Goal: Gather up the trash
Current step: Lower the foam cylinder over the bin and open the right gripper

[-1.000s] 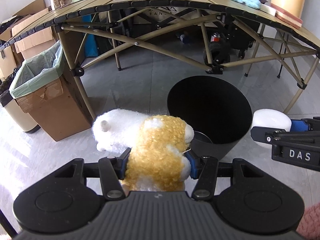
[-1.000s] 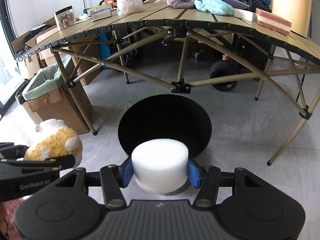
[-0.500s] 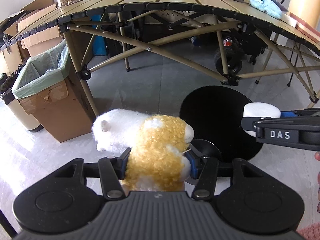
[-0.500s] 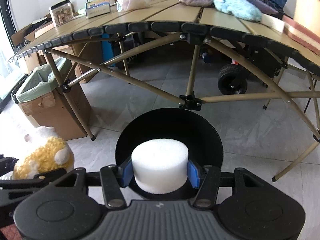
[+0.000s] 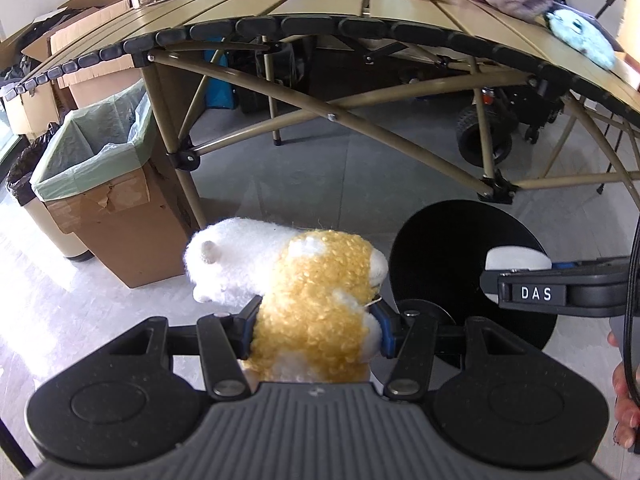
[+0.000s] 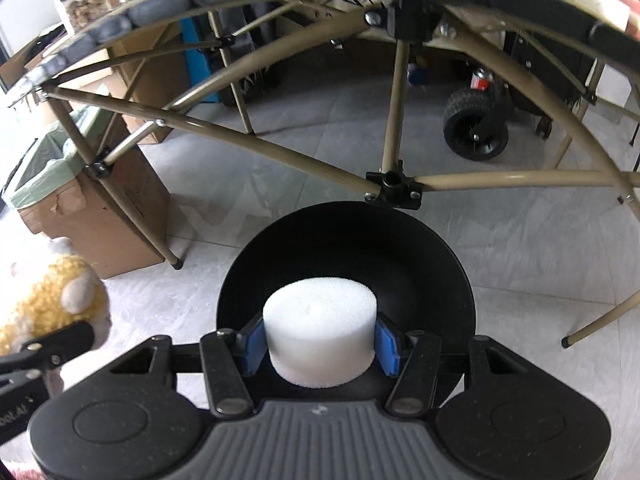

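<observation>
I've got the folding desk point(image 5: 360, 12) arching across the top of both views, its slats loaded with clutter, and I'm working below its edge because the black round bin point(image 6: 348, 264) sits on the floor just in front of its legs. Off to the left stands a cardboard box with a green liner point(image 5: 100, 168), well apart from my drop point. My left gripper point(image 5: 316, 320) has its fingers partly closed, squeezing the yellow-and-white plush toy point(image 5: 304, 280), which hangs just beside the bin's rim, not over it. My right gripper point(image 6: 320, 344) has its fingers half open, clamped on the white foam cylinder point(image 6: 320, 320), which I hold right over the bin's mouth so that letting go should drop it inside.
</observation>
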The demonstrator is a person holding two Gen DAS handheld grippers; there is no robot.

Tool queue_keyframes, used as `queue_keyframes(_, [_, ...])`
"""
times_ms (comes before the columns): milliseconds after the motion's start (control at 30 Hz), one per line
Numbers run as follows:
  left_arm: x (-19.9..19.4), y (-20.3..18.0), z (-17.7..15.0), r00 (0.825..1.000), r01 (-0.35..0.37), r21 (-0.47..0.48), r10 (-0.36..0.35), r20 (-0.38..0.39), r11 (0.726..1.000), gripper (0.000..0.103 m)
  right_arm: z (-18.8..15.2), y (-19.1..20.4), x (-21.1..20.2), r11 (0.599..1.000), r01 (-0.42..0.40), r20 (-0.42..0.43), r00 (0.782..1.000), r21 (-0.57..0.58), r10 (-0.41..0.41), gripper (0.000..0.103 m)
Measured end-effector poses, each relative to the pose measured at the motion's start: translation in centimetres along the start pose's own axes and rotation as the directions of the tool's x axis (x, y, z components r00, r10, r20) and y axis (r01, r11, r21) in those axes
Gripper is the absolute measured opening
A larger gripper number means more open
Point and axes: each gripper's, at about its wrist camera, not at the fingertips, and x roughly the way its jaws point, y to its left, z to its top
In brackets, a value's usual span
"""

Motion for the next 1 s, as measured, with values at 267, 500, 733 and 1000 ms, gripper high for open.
queue_keyframes(267, [0.8, 0.0, 1.4, 1.000, -0.013, -0.008, 0.013, 0.000, 1.000, 0.054, 0.8, -0.7, 2.4, 0.999, 0.000, -0.071, 0.997, 0.048, 0.003, 0.054])
queue_keyframes(500, [1.6, 0.1, 2.2, 1.000, -0.020, -0.021, 0.019, -0.005, 1.000, 0.054, 0.4, -0.6, 4.6, 0.997, 0.024, -0.140, 0.990, 0.072, -0.014, 0.054])
queue_keyframes(733, [1.5, 0.1, 2.1, 1.000, -0.019, -0.018, 0.019, -0.005, 1.000, 0.054, 0.4, -0.7, 5.4, 0.994, 0.053, -0.158, 0.987, 0.099, -0.037, 0.068])
queue_keyframes(1000, [1.4, 0.3, 2.1, 1.000, -0.021, -0.021, 0.021, -0.002, 1.000, 0.054, 0.4, -1.1, 4.7, 0.992, 0.043, -0.172, 0.985, 0.118, -0.022, 0.103])
